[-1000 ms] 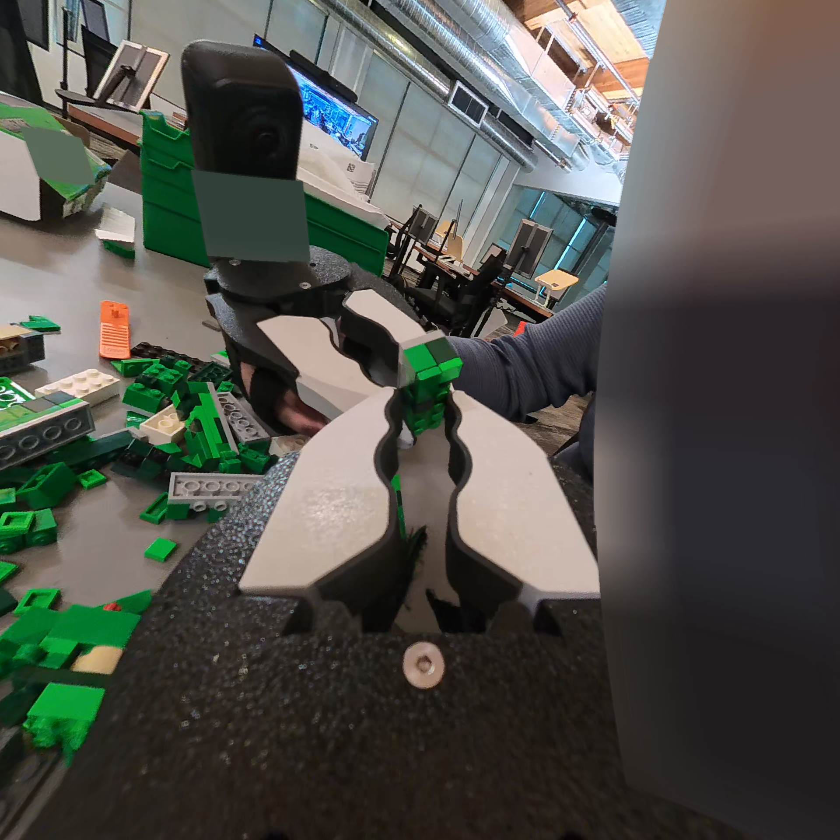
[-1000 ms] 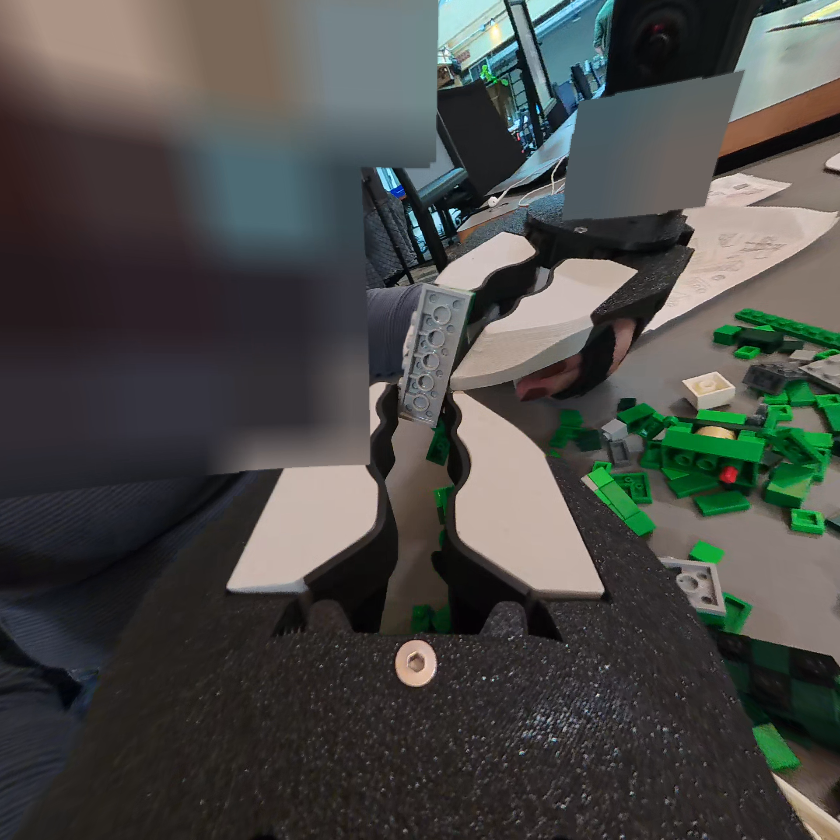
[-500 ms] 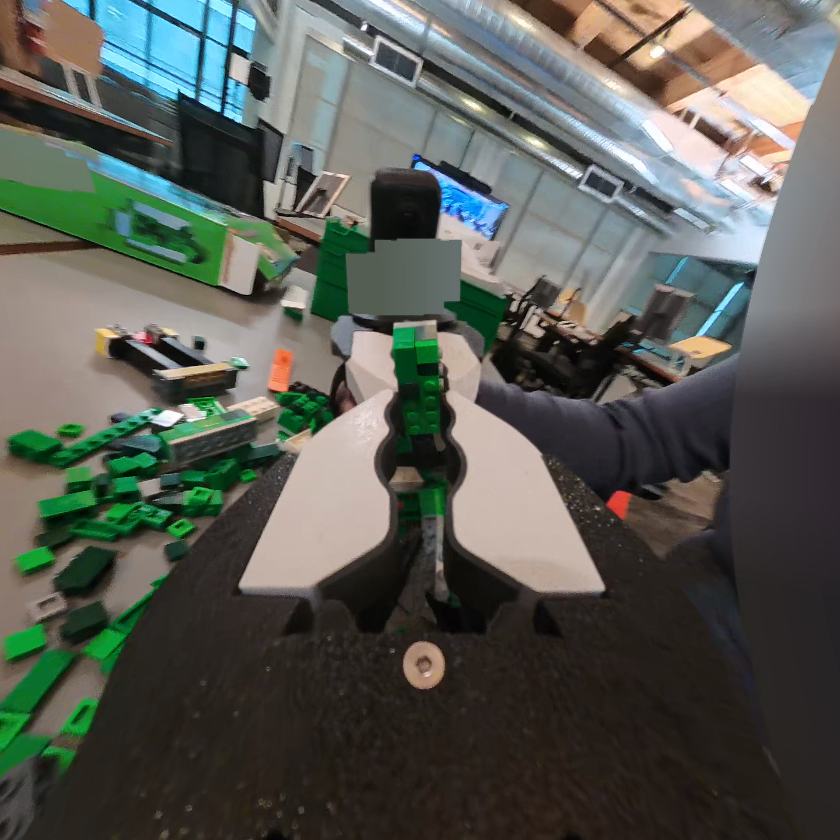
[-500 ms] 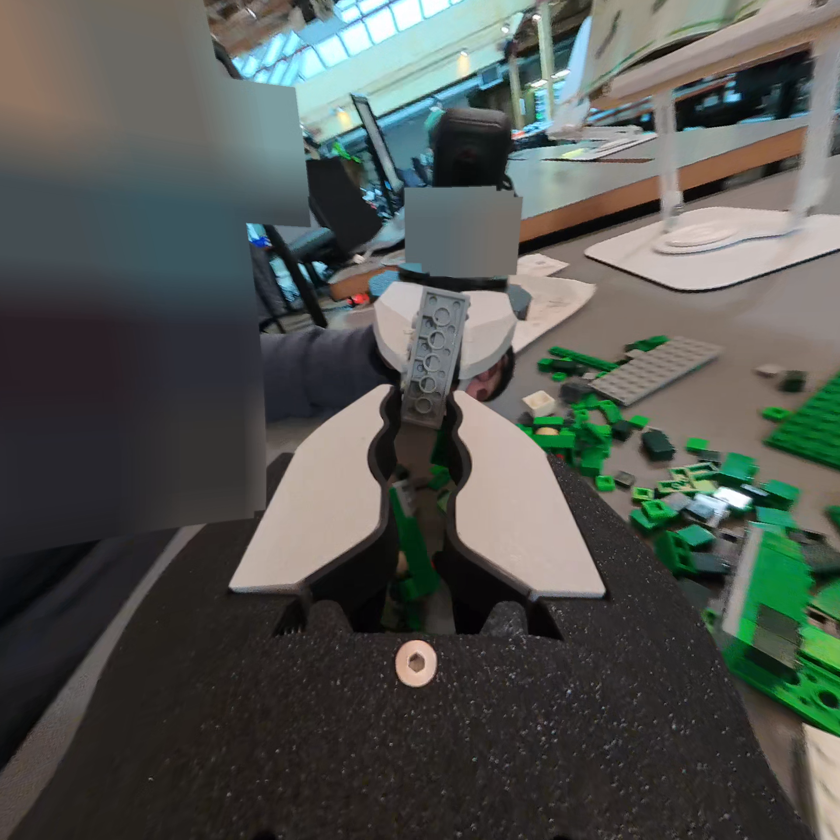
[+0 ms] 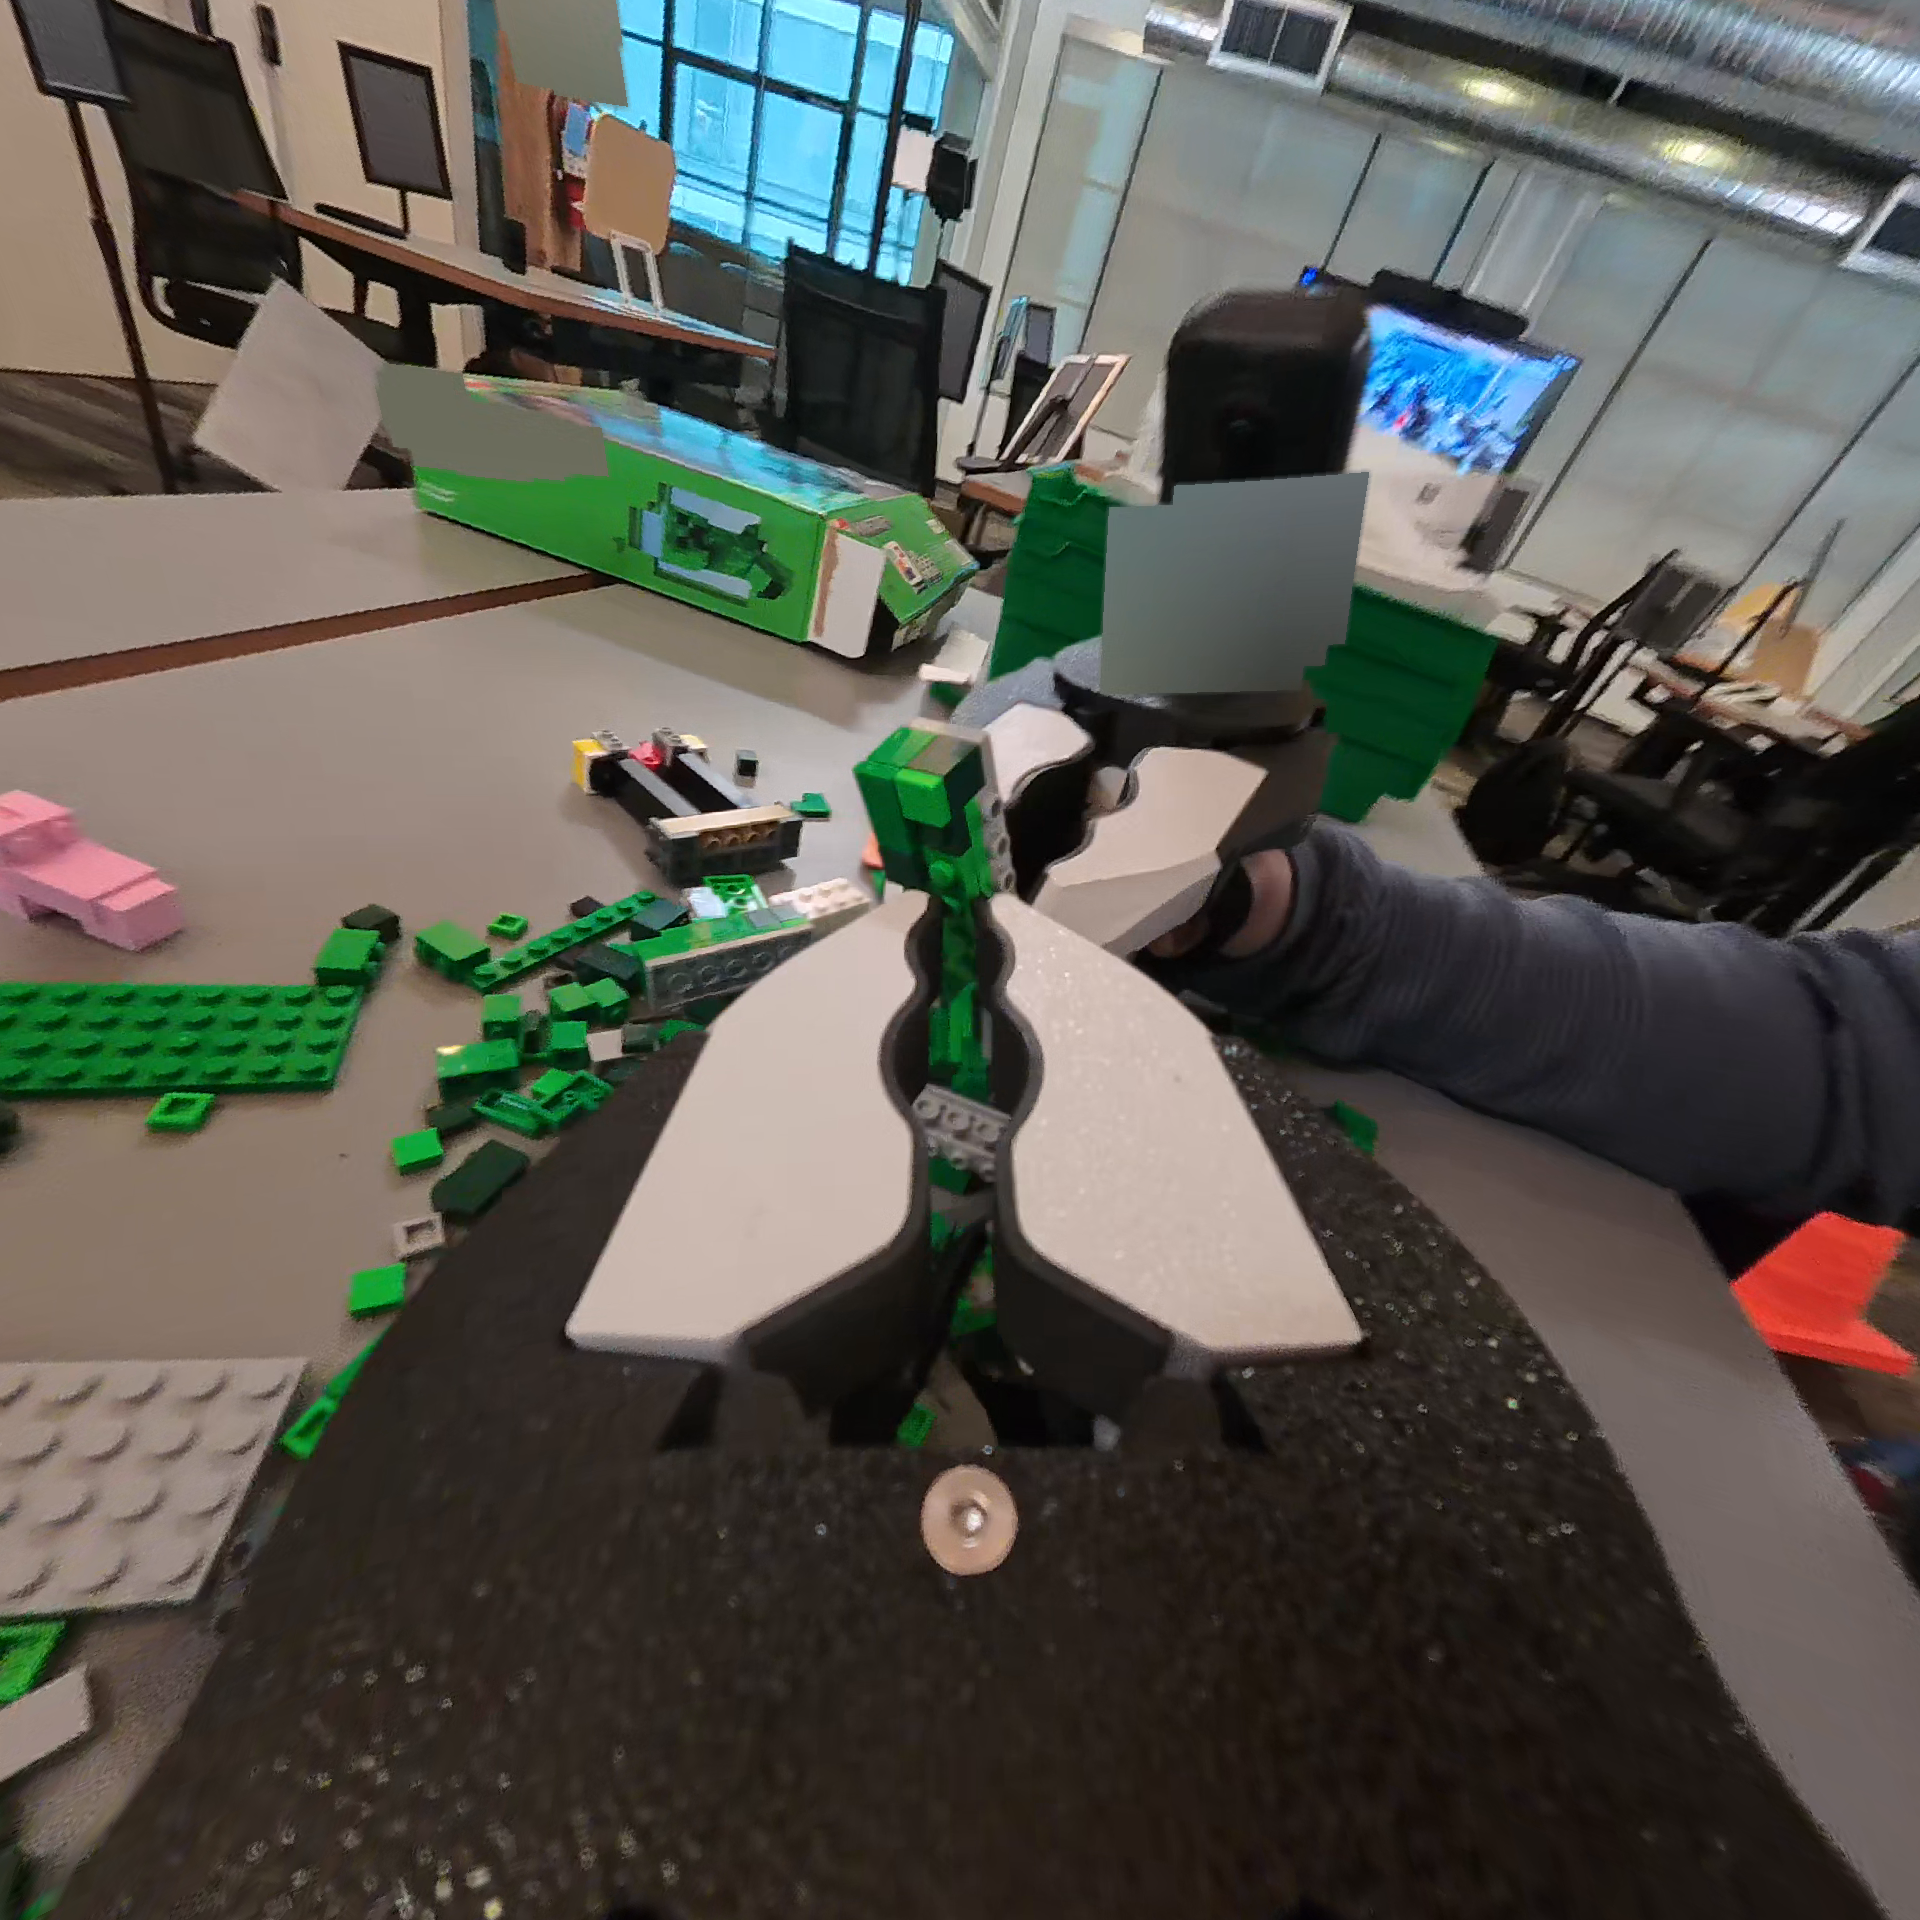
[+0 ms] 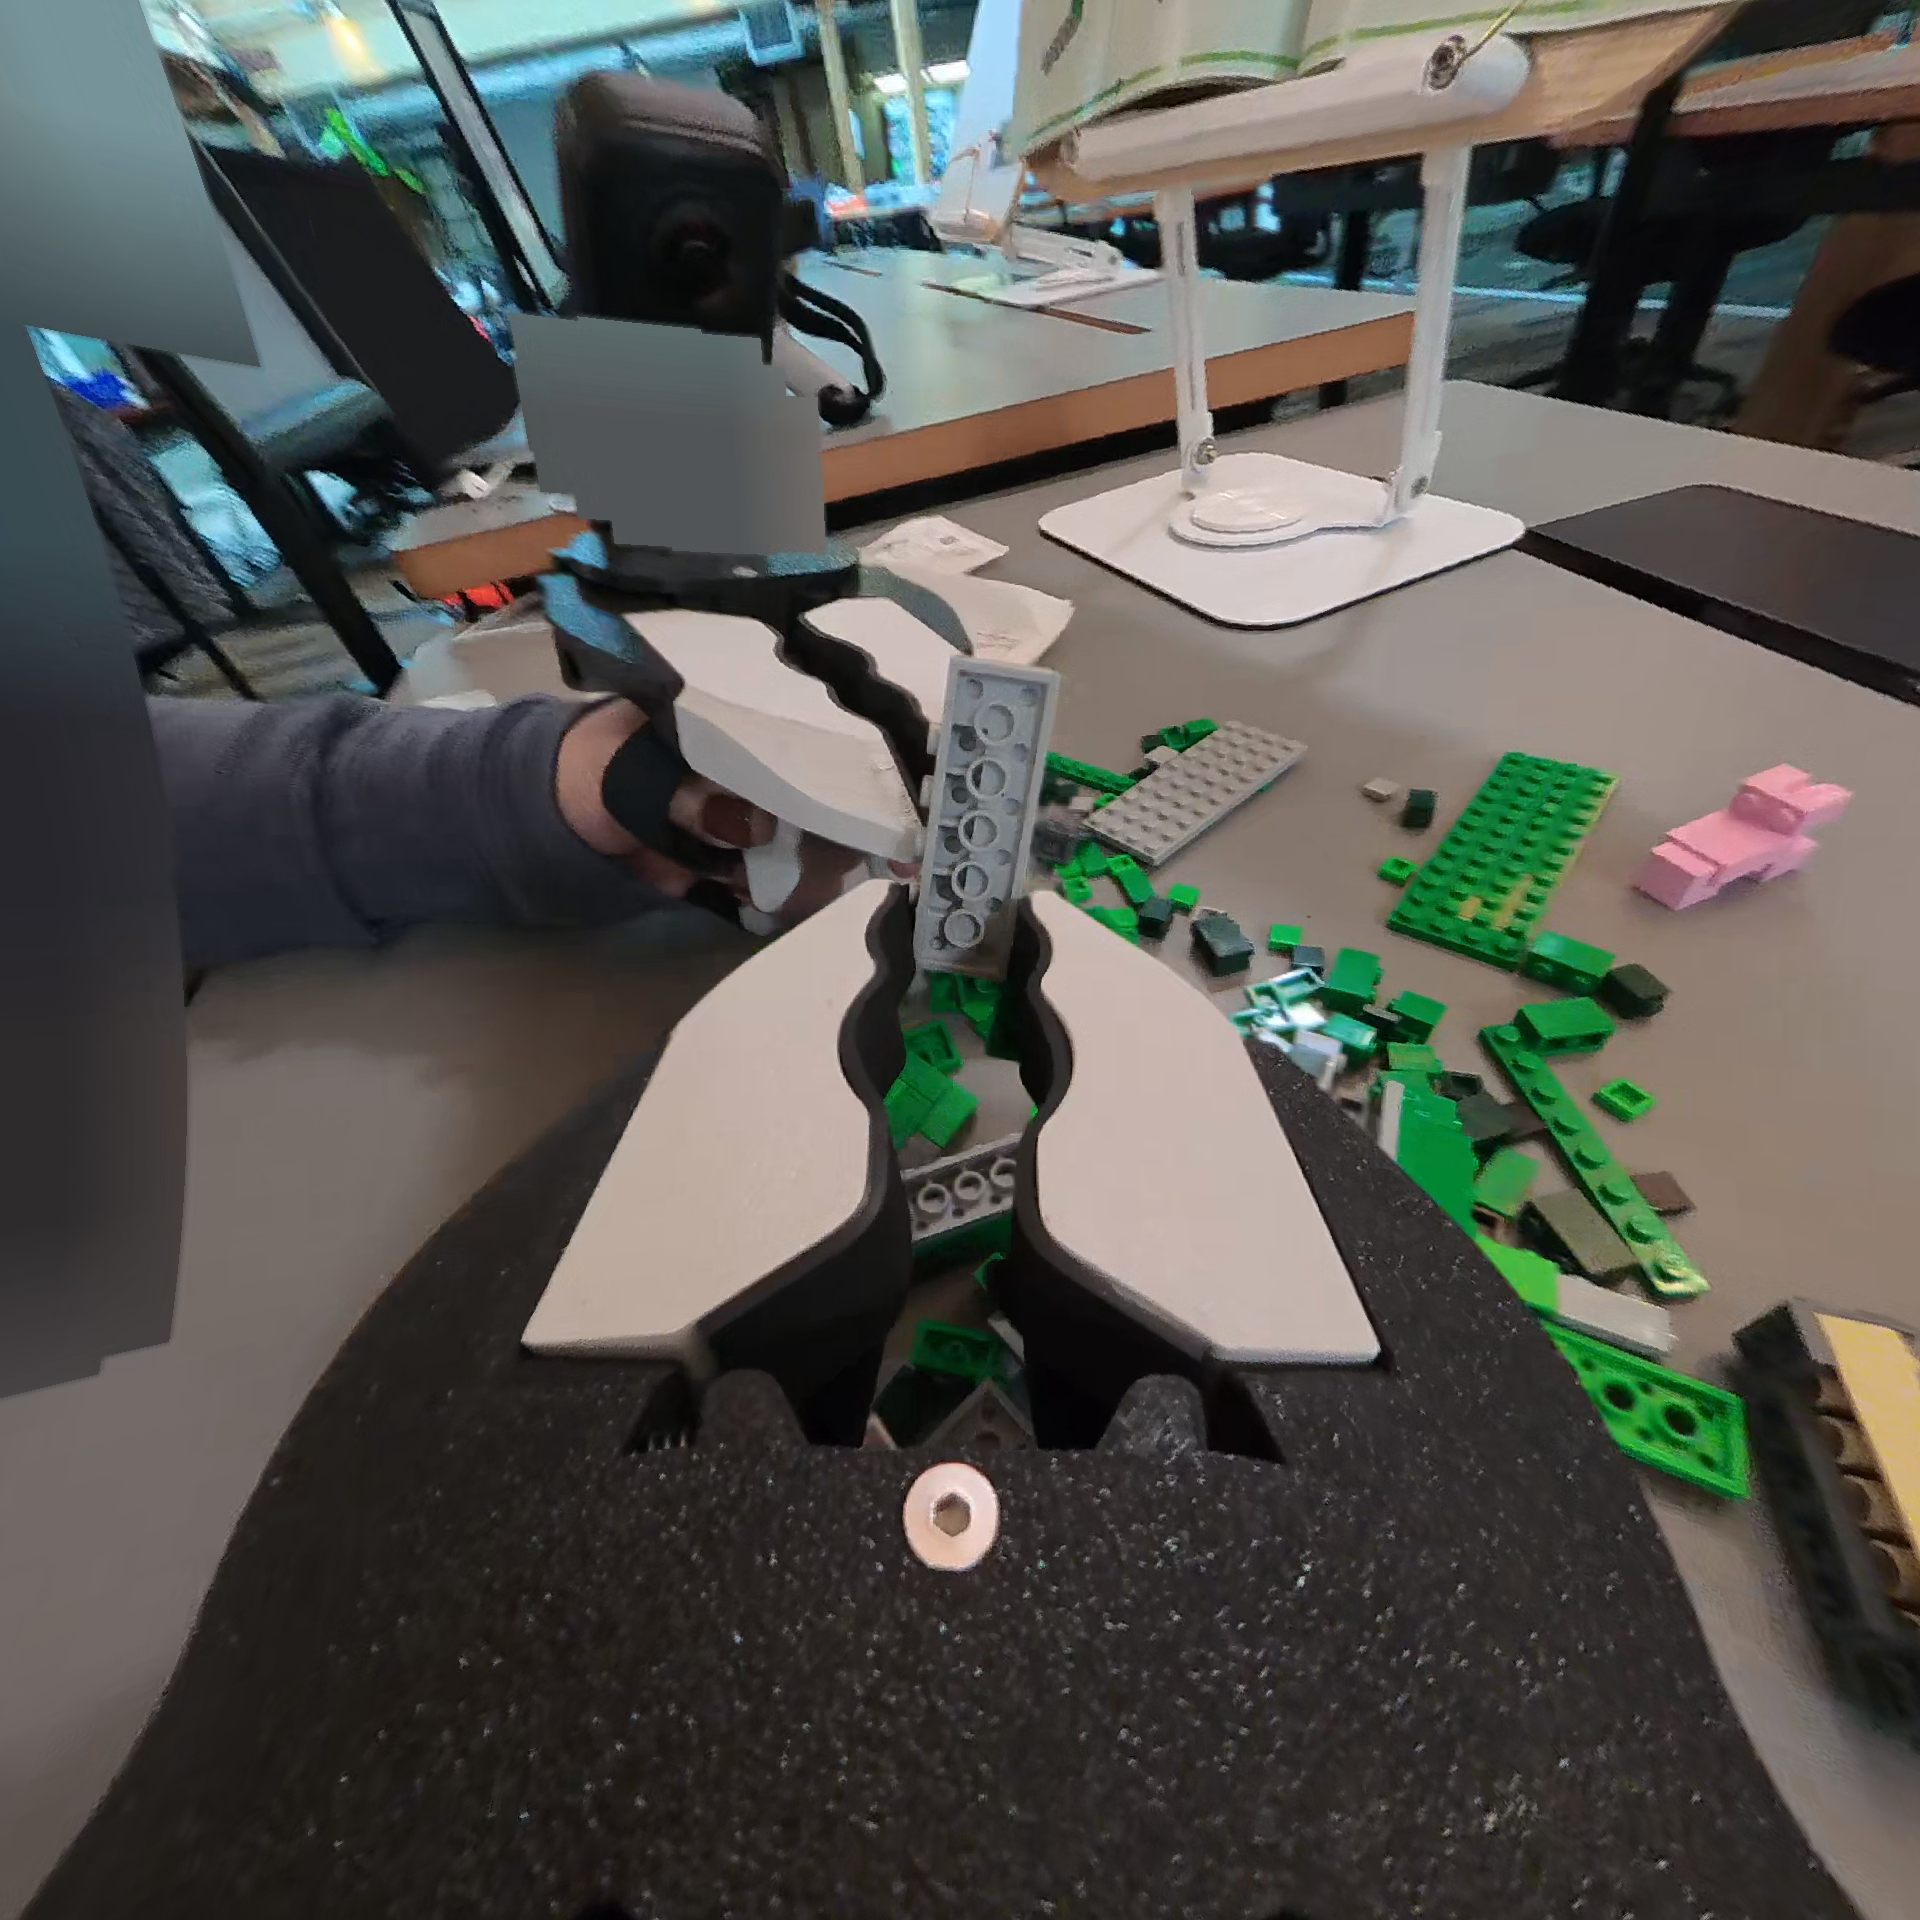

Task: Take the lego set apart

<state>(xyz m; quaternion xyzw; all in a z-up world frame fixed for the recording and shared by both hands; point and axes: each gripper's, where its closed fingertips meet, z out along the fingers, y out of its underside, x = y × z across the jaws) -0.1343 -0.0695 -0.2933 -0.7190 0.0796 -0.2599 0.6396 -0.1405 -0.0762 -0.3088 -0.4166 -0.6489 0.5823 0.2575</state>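
A small lego assembly is held up between both grippers above the grey table (image 5: 312, 727). In the left wrist view it shows as a green brick stack (image 5: 930, 821) with a grey edge. In the right wrist view it shows as the underside of a long grey plate (image 6: 987, 810). My left gripper (image 5: 951, 909) is shut on the green stack. My right gripper (image 6: 956, 920) is shut on the lower end of the grey plate. The right gripper (image 5: 1013, 831) meets the piece from the right, and the left gripper (image 6: 914, 800) meets it from the left.
Loose green and grey bricks (image 5: 520, 1049) are scattered below. A green baseplate (image 5: 177, 1029), a pink pig (image 5: 83, 873), a black assembly (image 5: 686, 800), a green box (image 5: 675, 520) and a grey plate (image 5: 114, 1475) lie around. A white stand (image 6: 1278, 530) is at the back. Both grippers' tips are close together, under 4 cm apart. The green baseplate (image 5: 177, 1029) is about 15 centimeters from both grippers' fingertips. It turns up in the right wrist view (image 6: 1499, 881) as well.
Both grippers have kept their hold on the piece and swung round together. The right gripper now shows to the right of the piece instead of straight behind it.
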